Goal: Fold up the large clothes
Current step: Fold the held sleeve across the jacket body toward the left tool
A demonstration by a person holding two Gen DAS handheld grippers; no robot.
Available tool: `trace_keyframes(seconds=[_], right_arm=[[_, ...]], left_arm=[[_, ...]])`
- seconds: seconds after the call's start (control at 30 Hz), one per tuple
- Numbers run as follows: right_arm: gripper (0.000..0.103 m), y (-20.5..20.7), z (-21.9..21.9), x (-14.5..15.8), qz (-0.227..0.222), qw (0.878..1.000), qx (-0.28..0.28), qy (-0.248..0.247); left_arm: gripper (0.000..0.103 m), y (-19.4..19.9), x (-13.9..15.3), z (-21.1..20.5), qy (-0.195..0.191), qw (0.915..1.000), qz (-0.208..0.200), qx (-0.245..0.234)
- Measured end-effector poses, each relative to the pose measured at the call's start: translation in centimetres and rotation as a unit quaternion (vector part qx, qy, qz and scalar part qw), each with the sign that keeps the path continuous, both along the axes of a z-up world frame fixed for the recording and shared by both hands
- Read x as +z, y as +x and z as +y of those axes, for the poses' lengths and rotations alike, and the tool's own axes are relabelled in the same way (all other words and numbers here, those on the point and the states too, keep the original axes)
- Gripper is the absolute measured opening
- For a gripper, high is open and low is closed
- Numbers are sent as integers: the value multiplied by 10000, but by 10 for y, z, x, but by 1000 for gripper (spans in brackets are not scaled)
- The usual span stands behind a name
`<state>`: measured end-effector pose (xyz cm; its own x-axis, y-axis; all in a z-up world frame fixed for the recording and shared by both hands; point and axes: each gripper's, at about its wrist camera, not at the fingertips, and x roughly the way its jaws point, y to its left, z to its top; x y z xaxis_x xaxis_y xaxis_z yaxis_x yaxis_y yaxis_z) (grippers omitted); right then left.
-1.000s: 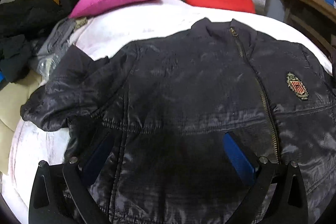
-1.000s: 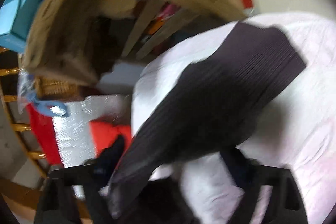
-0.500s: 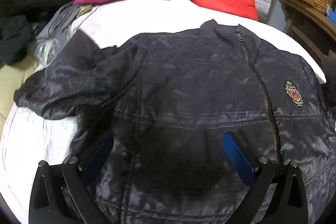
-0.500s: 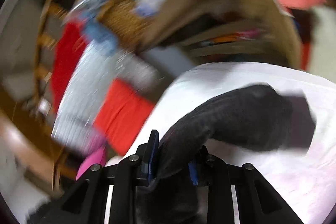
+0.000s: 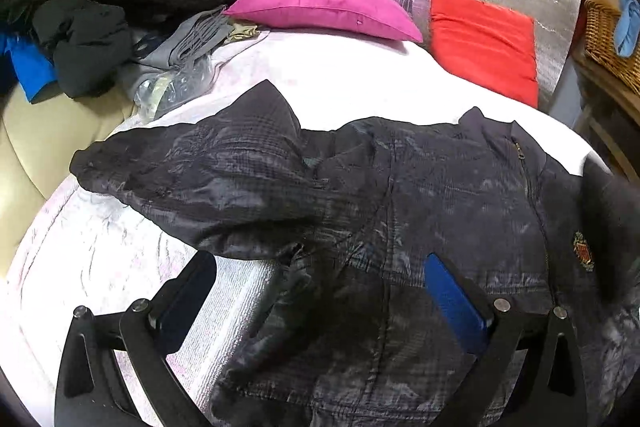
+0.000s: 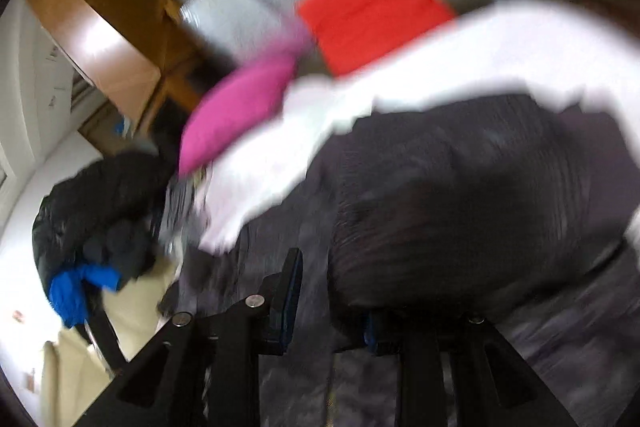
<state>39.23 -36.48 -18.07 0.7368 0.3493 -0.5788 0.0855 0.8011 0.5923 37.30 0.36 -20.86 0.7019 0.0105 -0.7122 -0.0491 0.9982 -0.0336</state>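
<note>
A dark navy padded jacket (image 5: 440, 195) lies front up on the white bed (image 5: 340, 79), zip shut, with a crest badge (image 5: 582, 253) on its chest. Its one sleeve (image 5: 208, 179) stretches out to the left in the left wrist view. My left gripper (image 5: 316, 267) hovers open above the jacket's side under that sleeve, with nothing held. In the blurred right wrist view my right gripper (image 6: 332, 291) is shut on the other sleeve (image 6: 460, 219), which bulges up from between the fingers over the jacket body (image 6: 560, 347).
A pink pillow (image 5: 320, 3) and a red pillow (image 5: 484, 39) lean at the head of the bed against a silver sheet. Dark clothes (image 5: 100, 27) are piled at the left on a beige seat (image 5: 32, 147). A wicker basket (image 5: 608, 35) stands at the right.
My right gripper closed on the sleeve and swung it across over the jacket while rolling. My left gripper shifted left, from over the chest toward the outstretched sleeve.
</note>
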Motion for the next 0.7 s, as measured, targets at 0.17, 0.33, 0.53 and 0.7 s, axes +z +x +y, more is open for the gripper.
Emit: trace_keyframes(seconds=[0.17, 0.33, 0.53, 0.7], right_arm=[[74, 2, 16, -65, 941, 9891, 288, 1095], [78, -37, 3, -43, 570, 9802, 252, 1882], [79, -91, -66, -21, -234, 9698, -782, 2300], [69, -84, -99, -50, -45, 9456, -1657, 2798]], left_arm=[[103, -1, 8, -7, 117, 9997, -231, -46], [103, -15, 15, -18, 74, 9979, -510, -389], [103, -43, 31, -65, -172, 9909, -634, -1176], [103, -49, 37, -146, 119, 9825, -480, -1798]])
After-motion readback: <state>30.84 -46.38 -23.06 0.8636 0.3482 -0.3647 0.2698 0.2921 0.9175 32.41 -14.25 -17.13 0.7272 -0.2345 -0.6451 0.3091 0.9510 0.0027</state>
